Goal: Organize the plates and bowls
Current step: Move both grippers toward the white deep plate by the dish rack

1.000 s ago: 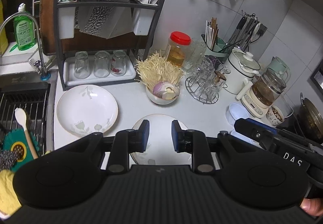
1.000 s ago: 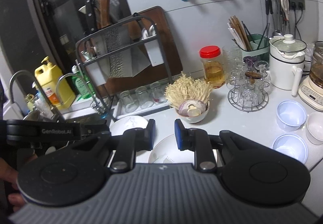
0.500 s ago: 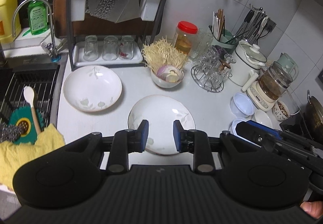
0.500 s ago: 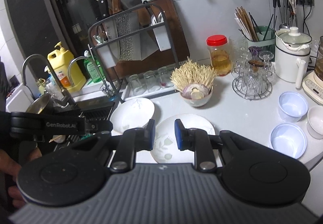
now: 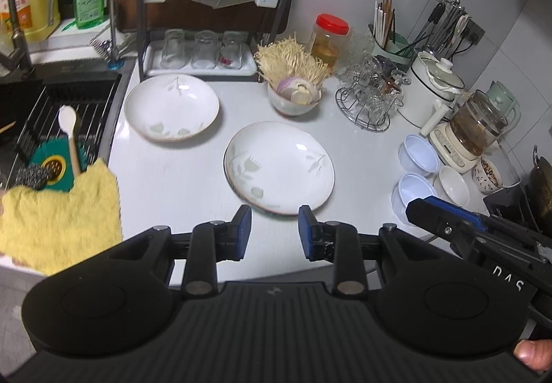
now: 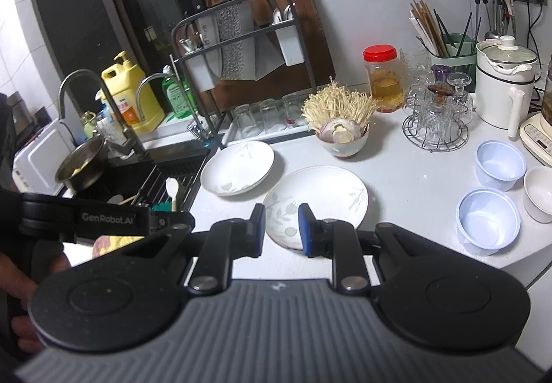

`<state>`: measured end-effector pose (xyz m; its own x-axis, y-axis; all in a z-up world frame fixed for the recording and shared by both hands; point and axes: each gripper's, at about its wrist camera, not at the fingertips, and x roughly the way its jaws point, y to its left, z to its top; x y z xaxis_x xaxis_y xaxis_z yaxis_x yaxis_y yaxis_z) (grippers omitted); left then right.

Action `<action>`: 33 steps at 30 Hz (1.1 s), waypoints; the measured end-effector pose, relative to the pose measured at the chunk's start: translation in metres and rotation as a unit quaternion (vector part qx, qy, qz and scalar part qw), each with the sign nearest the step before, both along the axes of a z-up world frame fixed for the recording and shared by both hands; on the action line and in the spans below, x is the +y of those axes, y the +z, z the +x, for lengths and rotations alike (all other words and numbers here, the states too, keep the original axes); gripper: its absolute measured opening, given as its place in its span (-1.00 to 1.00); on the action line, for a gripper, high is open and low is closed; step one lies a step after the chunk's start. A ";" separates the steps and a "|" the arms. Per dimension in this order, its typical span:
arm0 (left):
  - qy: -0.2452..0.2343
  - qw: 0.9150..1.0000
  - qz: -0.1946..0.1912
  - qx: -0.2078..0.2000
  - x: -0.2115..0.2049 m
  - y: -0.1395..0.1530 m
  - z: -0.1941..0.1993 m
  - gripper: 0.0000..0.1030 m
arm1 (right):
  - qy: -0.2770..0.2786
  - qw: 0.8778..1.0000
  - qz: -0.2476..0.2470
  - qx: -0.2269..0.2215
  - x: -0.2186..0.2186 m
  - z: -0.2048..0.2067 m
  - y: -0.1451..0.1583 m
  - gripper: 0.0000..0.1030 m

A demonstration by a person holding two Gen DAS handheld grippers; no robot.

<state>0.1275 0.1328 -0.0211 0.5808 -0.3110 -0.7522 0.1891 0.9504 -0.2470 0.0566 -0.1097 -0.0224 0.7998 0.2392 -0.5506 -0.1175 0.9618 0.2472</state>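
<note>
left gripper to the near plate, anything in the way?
Nothing visible. The left gripper sits just short of the near plate, its jaws, which have just been opening, empty and lined up with the plate's front rim. Only bare counter lies between them. The yellow cloth lies off to the left.

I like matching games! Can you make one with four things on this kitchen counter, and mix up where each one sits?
Things:
1. Round white leaf-patterned plate
2. Yellow fuzzy cloth
3. Red-lidded clear jar
4. Three upturned clear drinking glasses

Places:
A. On the white tray under the dark rack
B. Behind the bowl of pale thin mushrooms
C. At the sink's near edge
D. Just ahead of the left gripper, whose fingers hold nothing

Pairs: 1-D, 2-C, 3-B, 4-A
</note>
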 end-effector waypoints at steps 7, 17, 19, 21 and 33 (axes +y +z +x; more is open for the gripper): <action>0.020 1.000 -0.004 0.011 0.004 -0.007 -0.017 -0.31 | 0.012 1.000 0.002 0.008 -0.001 -0.010 -0.005 -0.52; 0.038 0.999 -0.002 0.020 0.012 -0.009 -0.010 -0.30 | 0.029 0.999 0.008 0.015 0.005 0.000 -0.008 -0.53; 0.039 0.999 -0.003 0.020 0.014 -0.010 -0.003 -0.30 | 0.029 0.999 0.007 0.016 0.006 0.005 -0.009 -0.53; 0.038 0.999 -0.005 0.019 0.016 -0.011 0.007 -0.30 | 0.026 1.000 0.006 0.017 0.007 0.012 -0.010 -0.52; 0.038 0.999 -0.013 0.014 0.032 -0.011 0.084 -0.29 | 0.018 1.000 -0.002 0.013 0.021 0.072 -0.005 -0.52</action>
<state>0.2116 0.1649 -0.0316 0.5828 -0.2875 -0.7601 0.1103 0.9546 -0.2766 0.1287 -0.0884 -0.0272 0.7757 0.2660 -0.5723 -0.1459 0.9578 0.2476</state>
